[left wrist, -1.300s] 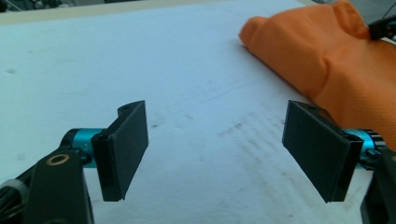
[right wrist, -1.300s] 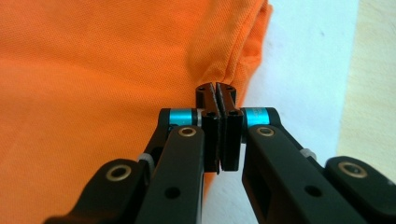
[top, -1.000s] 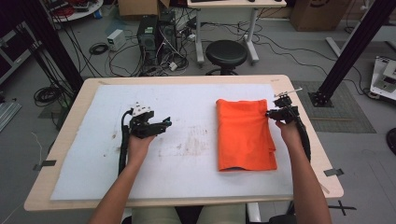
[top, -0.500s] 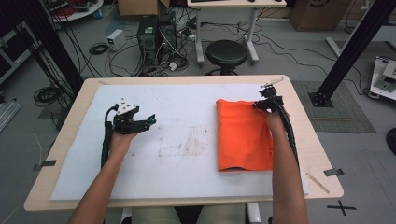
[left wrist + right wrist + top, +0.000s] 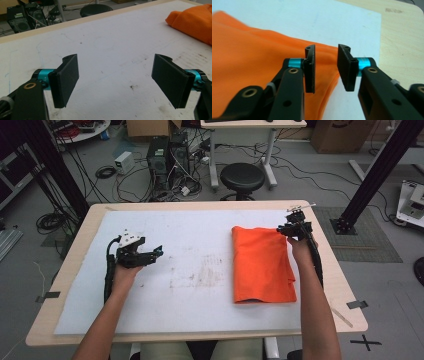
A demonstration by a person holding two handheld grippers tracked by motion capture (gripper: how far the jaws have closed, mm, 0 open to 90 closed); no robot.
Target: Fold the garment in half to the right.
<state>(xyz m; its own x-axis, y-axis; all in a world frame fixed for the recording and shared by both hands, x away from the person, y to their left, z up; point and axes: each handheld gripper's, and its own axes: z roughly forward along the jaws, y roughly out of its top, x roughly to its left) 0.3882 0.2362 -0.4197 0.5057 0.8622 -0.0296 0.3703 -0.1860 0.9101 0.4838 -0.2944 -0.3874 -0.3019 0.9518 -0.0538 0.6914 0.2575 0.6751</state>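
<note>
A folded orange cloth [image 5: 262,265] lies on the right half of the white mat [image 5: 200,270]. My right gripper [image 5: 293,228] hovers at the cloth's far right corner. In the right gripper view its jaws [image 5: 325,51] stand a little apart above the cloth's edge [image 5: 249,55]; they have just been opening, and no fabric is pinched between them. My left gripper [image 5: 150,254] sits over the bare mat at the left, wide open [image 5: 116,65] with nothing between its pads. The cloth [image 5: 195,20] shows far off in the left gripper view.
The mat covers most of the wooden table [image 5: 340,285]. Faint stains [image 5: 200,275] mark its middle. Behind the table stand a black stool [image 5: 242,177], computer cases [image 5: 167,155] and cables on the floor.
My right gripper has moved from beside the cloth's right edge to its far right corner. The left gripper has drifted left over the mat, still open.
</note>
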